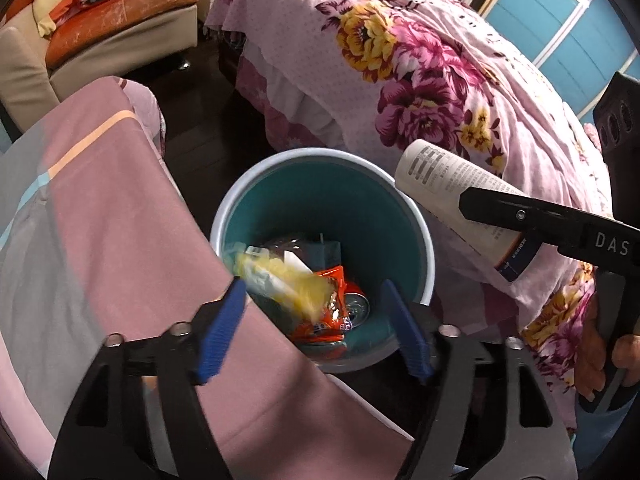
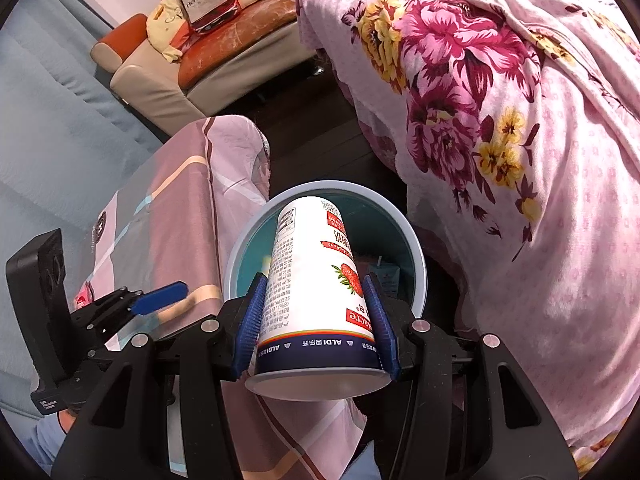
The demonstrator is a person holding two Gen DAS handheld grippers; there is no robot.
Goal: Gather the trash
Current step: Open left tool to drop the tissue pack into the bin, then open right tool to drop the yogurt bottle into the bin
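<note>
A white strawberry yogurt cup (image 2: 320, 292) with a navy rim band is clamped by the right tongs (image 2: 318, 320), base toward twelve o'clock over the teal bin (image 2: 416, 264). The left tongs (image 1: 316, 328) are spread wide above a blurred yellow wrapper (image 1: 288, 284).

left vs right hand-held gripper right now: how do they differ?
The left hand-held gripper is open with nothing between its pads; a blurred yellow wrapper is in the air over the bin. The right hand-held gripper is shut on a yoghurt cup. The cup is tilted, narrow end toward the bin. Shared: both have blue ribbed pads and point down at the same bin.
</note>
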